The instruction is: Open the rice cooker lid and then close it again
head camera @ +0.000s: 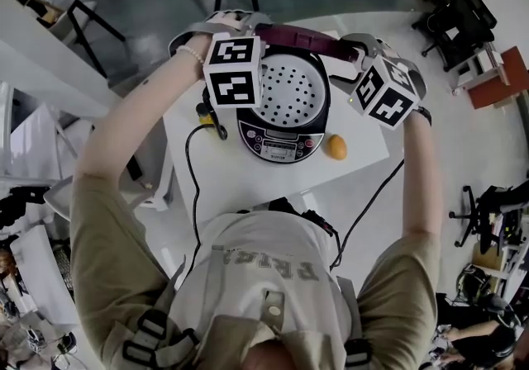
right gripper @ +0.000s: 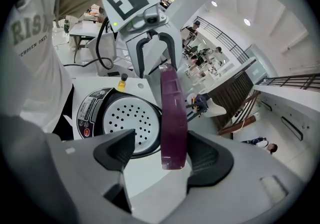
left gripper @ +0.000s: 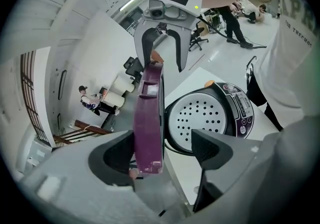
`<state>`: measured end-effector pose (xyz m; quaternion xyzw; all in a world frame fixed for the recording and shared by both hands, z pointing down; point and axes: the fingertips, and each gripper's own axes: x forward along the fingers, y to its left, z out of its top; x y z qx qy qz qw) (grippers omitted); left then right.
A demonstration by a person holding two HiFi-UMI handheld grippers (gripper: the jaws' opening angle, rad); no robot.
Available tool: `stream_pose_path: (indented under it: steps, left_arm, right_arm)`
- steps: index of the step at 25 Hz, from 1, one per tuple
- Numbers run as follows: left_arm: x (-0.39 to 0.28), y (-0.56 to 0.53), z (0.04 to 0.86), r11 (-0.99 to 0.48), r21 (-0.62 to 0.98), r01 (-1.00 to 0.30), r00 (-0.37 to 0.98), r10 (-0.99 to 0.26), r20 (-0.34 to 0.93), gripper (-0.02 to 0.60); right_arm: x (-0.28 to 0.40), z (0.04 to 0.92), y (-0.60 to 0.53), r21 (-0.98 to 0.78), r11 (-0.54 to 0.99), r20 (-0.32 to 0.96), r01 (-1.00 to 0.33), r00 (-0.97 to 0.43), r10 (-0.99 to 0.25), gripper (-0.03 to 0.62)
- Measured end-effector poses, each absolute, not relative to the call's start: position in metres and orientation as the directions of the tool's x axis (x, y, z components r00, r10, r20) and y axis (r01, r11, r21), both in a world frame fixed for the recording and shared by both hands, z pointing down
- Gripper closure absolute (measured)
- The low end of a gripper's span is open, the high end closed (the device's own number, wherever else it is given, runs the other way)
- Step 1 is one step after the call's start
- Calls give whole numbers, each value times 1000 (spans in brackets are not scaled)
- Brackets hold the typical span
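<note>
The rice cooker [head camera: 285, 139] stands on a white table [head camera: 248, 187] with its purple lid [head camera: 306, 41] raised, baring the perforated inner plate [head camera: 289, 92]. My left gripper [head camera: 225, 26] is at the lid's left end and my right gripper [head camera: 360, 48] at its right end. In the left gripper view the lid's edge [left gripper: 149, 118] runs between the jaws of my left gripper [left gripper: 165, 153], close by the left pad, with a wide gap to the other pad. The right gripper view shows the lid [right gripper: 172, 118] inside my right gripper [right gripper: 162, 155], near the right pad. Both grippers stand open.
An orange round object [head camera: 335, 146] lies on the table right of the cooker. A yellow-and-black plug [head camera: 204, 116] with its black cable sits at the cooker's left. Chairs, desks and people stand on the floor around the table.
</note>
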<state>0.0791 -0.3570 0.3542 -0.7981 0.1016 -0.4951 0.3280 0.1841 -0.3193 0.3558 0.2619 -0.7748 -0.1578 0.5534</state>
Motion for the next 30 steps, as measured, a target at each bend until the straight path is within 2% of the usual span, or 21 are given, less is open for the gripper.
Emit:
stream_pose_path:
  steps: [12,30]
  left_arm:
    - [70,-316,381,-771,-594,232,475,-443,761,209]
    - [57,-270,423,-790,-529,309,439,-375,816,210]
  right_arm:
    - [176,378,-279,478,839,794,-260,-280,-540,270]
    - [169,419,-233,392,895,861,-210,-258,-438,270]
